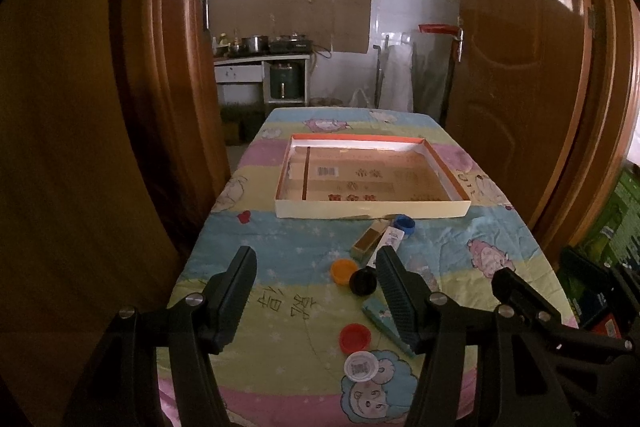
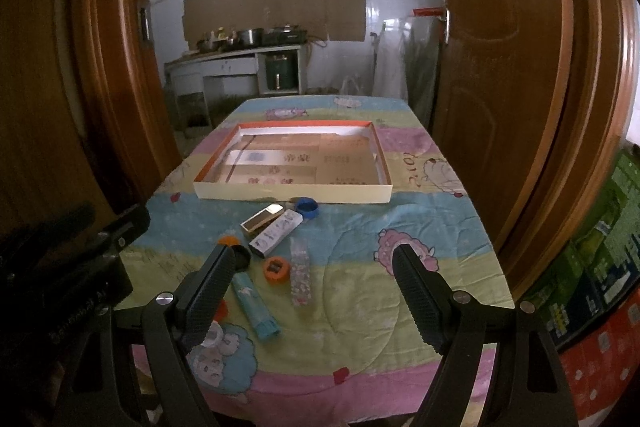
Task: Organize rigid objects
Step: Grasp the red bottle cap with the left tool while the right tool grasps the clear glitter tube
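Note:
A shallow cardboard tray [image 1: 372, 209] [image 2: 292, 193] with an orange rim lies on the quilt-covered table. In front of it lie small items: a blue cap [image 1: 405, 225] [image 2: 307, 207], a gold box [image 1: 366, 241] [image 2: 262, 219], a white box [image 2: 276, 231], an orange cap [image 1: 343, 271], a black cap [image 1: 363, 281], a red cap [image 1: 355, 338], a white lid [image 1: 361, 366], a teal box [image 2: 256, 305], an orange ring-shaped piece [image 2: 276, 269] and a clear patterned box [image 2: 300, 271]. My left gripper [image 1: 316, 267] and right gripper [image 2: 312, 263] are open and empty, above the table's near end.
Brown wooden doors [image 1: 520, 67] flank the doorway beyond the table. A kitchen counter [image 2: 240, 55] with pots stands at the far wall. Green and red cartons [image 2: 592, 267] are stacked on the floor to the right.

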A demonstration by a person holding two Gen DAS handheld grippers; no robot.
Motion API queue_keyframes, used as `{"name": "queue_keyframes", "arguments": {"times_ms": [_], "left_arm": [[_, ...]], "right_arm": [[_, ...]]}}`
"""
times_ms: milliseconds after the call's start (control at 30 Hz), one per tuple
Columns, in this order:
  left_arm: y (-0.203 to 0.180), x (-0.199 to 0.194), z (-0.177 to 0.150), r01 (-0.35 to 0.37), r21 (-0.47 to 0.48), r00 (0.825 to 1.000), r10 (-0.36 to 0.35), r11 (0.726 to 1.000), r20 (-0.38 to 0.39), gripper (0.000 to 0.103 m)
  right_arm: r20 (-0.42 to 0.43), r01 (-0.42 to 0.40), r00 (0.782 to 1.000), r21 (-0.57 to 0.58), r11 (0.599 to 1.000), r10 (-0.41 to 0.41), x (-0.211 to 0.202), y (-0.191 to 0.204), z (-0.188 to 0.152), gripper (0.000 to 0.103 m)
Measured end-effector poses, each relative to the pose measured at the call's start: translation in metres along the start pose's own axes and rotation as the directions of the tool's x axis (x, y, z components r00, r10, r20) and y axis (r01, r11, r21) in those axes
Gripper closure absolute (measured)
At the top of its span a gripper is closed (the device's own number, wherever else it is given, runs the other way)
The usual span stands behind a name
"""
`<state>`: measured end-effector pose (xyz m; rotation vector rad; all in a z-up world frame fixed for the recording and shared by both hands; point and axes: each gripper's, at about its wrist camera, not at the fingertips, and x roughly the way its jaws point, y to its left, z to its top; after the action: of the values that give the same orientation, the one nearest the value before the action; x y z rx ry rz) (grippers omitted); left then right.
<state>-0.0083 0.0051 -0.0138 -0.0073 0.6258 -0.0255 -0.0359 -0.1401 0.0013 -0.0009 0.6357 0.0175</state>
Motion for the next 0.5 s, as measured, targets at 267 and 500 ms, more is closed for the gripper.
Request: {"name": "queue_keyframes", "arguments": {"times_ms": [267,500], "left_arm": [[0.011,0.031,-0.014,0.042,0.000,0.997,-0.042,0.999,-0.064,0.041],[0.011,0.061,-0.029,0.123,0.003,0.986,-0.121,0.992,-0.119,0.041]], "right_arm": [[-0.061,-0.016,0.998,-0.016,1.000,0.015,0.028,-0.002,-0.016,0.021],[-0.116,-0.039,0.993,-0.019,0.999,0.037,0.058,-0.007,-0.028,0.021]]}}
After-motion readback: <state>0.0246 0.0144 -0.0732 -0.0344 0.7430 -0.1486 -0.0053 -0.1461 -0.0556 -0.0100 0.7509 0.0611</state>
